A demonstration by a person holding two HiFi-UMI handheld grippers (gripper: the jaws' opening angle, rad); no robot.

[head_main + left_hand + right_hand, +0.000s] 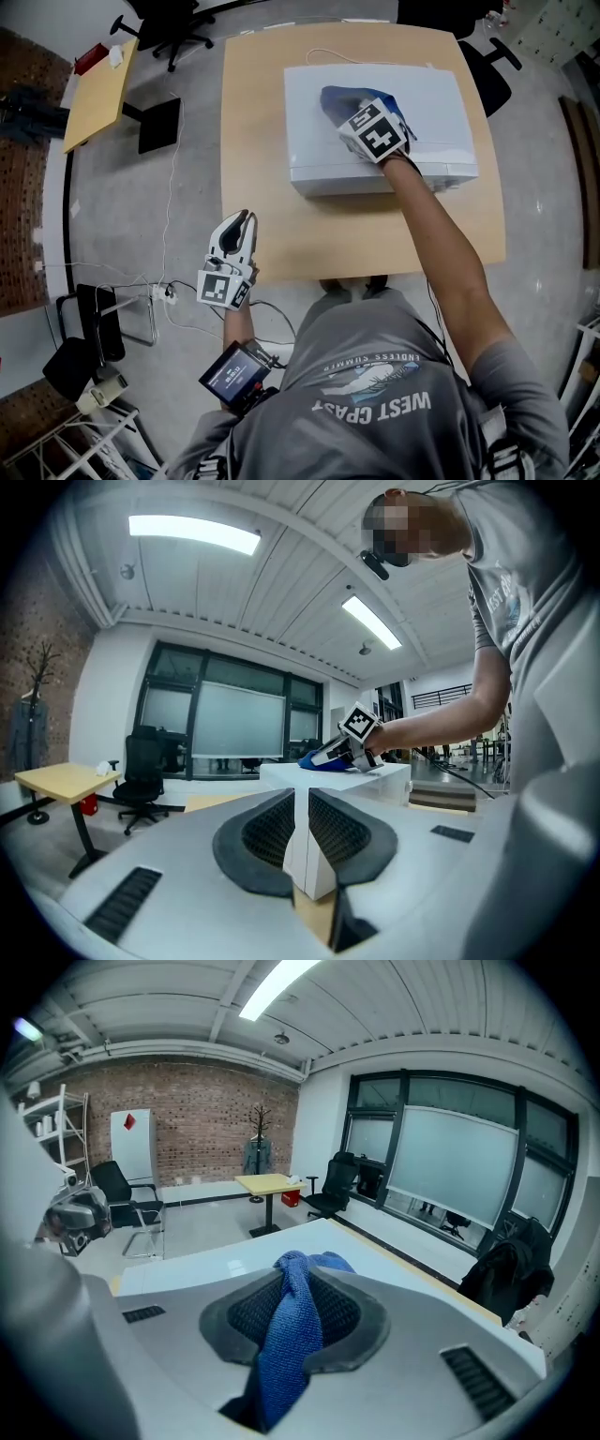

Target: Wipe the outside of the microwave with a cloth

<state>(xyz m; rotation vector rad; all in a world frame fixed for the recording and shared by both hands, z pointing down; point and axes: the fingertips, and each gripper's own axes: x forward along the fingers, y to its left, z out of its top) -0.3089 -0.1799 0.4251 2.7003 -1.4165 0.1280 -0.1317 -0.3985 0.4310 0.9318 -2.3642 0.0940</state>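
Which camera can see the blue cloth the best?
The right gripper view: the blue cloth fills the middle, pinched in the jaws of the right gripper. The head view shows it from above, partly hidden under that gripper on the microwave. The left gripper view shows a small blue bit far away.

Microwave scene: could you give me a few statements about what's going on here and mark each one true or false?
1. The right gripper holds a blue cloth. True.
2. The cloth is on the microwave's top. True.
3. The left gripper presses on the microwave. False: it hangs by the table's left edge, apart from the microwave.
4. The left gripper's jaws stand wide open. False: they are shut, with nothing between them.
5. The microwave stands on the floor. False: it stands on the table.
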